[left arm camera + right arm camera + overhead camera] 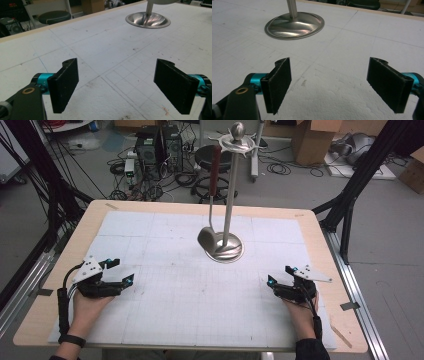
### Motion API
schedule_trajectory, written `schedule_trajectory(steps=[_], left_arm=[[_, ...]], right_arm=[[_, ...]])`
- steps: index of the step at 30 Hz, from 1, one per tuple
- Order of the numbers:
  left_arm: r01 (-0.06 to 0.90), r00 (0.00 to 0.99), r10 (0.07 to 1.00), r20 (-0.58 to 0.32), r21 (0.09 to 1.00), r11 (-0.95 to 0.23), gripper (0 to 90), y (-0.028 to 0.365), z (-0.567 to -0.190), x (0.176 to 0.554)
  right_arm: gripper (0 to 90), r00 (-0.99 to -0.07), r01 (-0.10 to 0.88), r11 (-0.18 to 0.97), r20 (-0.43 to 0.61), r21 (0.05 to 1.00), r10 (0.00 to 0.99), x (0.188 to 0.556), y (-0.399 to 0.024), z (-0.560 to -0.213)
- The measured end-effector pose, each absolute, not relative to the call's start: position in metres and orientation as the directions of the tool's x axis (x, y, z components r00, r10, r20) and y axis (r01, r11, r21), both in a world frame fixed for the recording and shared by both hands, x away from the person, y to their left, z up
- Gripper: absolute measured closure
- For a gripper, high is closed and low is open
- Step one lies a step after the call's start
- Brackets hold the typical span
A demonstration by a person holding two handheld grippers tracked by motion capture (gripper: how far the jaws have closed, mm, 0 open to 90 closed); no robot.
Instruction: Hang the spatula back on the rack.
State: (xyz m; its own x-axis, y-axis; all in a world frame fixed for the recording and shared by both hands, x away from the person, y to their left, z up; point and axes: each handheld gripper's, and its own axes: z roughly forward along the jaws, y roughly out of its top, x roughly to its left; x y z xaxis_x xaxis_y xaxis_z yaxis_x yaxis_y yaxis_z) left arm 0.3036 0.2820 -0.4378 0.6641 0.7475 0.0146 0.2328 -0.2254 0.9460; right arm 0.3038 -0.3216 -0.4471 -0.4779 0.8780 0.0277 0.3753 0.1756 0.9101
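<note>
Both pairs of black jaws stand wide apart and hold nothing: the left gripper [121, 271] rests low over the left side of the white gridded mat [165, 315], the right gripper [280, 275] low over its right side, each in a person's hand. No brand or writing can be read anywhere. Between them and farther up the mat stands a steel utensil stand [226, 247] on a round dished base, its thin post rising to a hooked crown with a ball top. A ladle [208, 238] with a dark red handle hangs from one hook, its bowl just beside the base. Under the mat lies a pale wooden table [90, 222]. Beyond it, on a grey floor, are a black stool [207, 155], computer towers [159, 145], loose cables and cardboard boxes [312, 137].
</note>
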Motion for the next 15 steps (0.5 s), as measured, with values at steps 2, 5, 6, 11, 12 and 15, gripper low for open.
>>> schedule_trajectory(steps=[2, 5, 6, 11, 12, 15], left_arm=[[0.232, 0.665, 0.747, 0.011, 0.948, -0.22, 20.6, 0.2816, -0.4385, 0.3037], [0.246, 0.667, 0.745, 0.005, 0.943, -0.226, 20.6, 0.2807, -0.4414, 0.305], [0.254, 0.668, 0.744, -0.001, 0.94, -0.226, 20.6, 0.2804, -0.4431, 0.3058], [0.265, 0.668, 0.744, -0.011, 0.938, -0.224, 20.6, 0.2792, -0.4472, 0.3063], [0.264, 0.666, 0.745, -0.012, 0.939, -0.221, 20.7, 0.2796, -0.4475, 0.306], [0.263, 0.657, 0.753, -0.02, 0.943, -0.204, 20.8, 0.2811, -0.4479, 0.3056]], right_arm=[[19.0, -0.479, 0.385, 0.169, 0.04, 0.908, 0.877, 0.304, -0.322, -0.4471], [19.0, -0.482, 0.391, 0.165, 0.049, 0.906, 0.875, 0.3056, -0.3229, -0.4475], [19.0, -0.481, 0.394, 0.164, 0.051, 0.904, 0.875, 0.3058, -0.3228, -0.4476], [19.1, -0.486, 0.394, 0.177, 0.04, 0.902, 0.873, 0.3061, -0.3216, -0.4477], [19.0, -0.485, 0.396, 0.178, 0.041, 0.901, 0.873, 0.3064, -0.3215, -0.4477], [19.0, -0.484, 0.403, 0.177, 0.044, 0.898, 0.874, 0.3066, -0.3215, -0.4477]])
